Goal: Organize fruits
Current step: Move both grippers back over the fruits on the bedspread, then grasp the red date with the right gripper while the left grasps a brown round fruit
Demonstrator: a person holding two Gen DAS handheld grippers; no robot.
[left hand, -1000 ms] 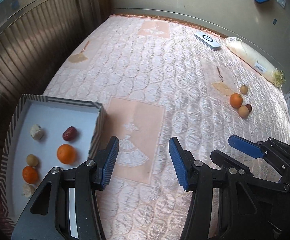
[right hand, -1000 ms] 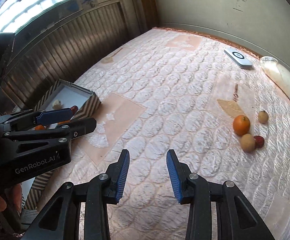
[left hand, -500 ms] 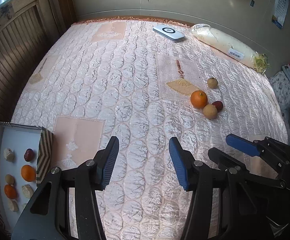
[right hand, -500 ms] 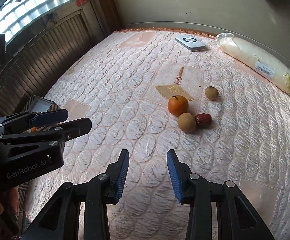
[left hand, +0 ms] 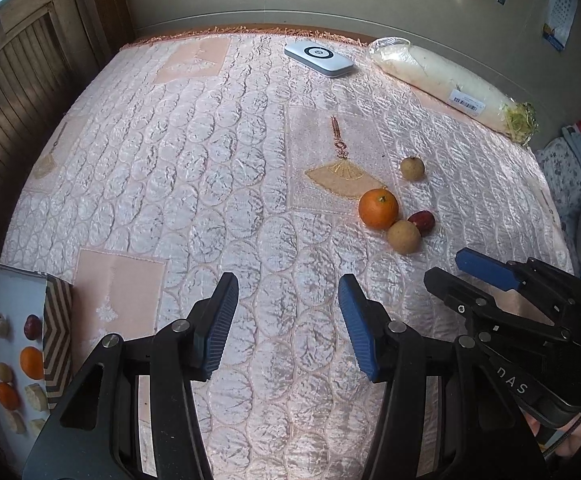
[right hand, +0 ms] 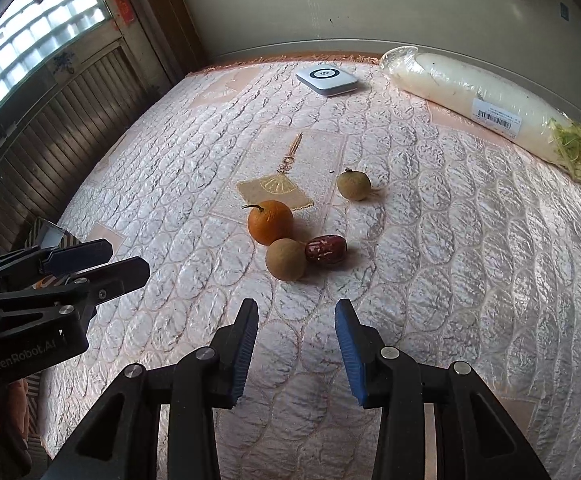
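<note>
Fruits: round orange tangerine (right hand: 270,222), two tan longans (right hand: 285,259), dark red jujube (right hand: 325,250) sit clustered mid quilted pink bedspread (right hand: 450,280). Right gripper (right hand: 296,342) and left gripper (left hand: 286,324) both part-open, empty. Best approach: straddle the nearest longan squarely, avoid nudging neighbours, carry to striped tray (left hand: 56,320).

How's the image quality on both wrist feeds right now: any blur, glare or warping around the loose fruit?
Left wrist view: sharp, the orange well lit, though fisheye bends the bedspread edges. Right wrist view: the window at upper left is blown out, the fruit throws soft shadows rightward, and the red date is crisp.
</note>
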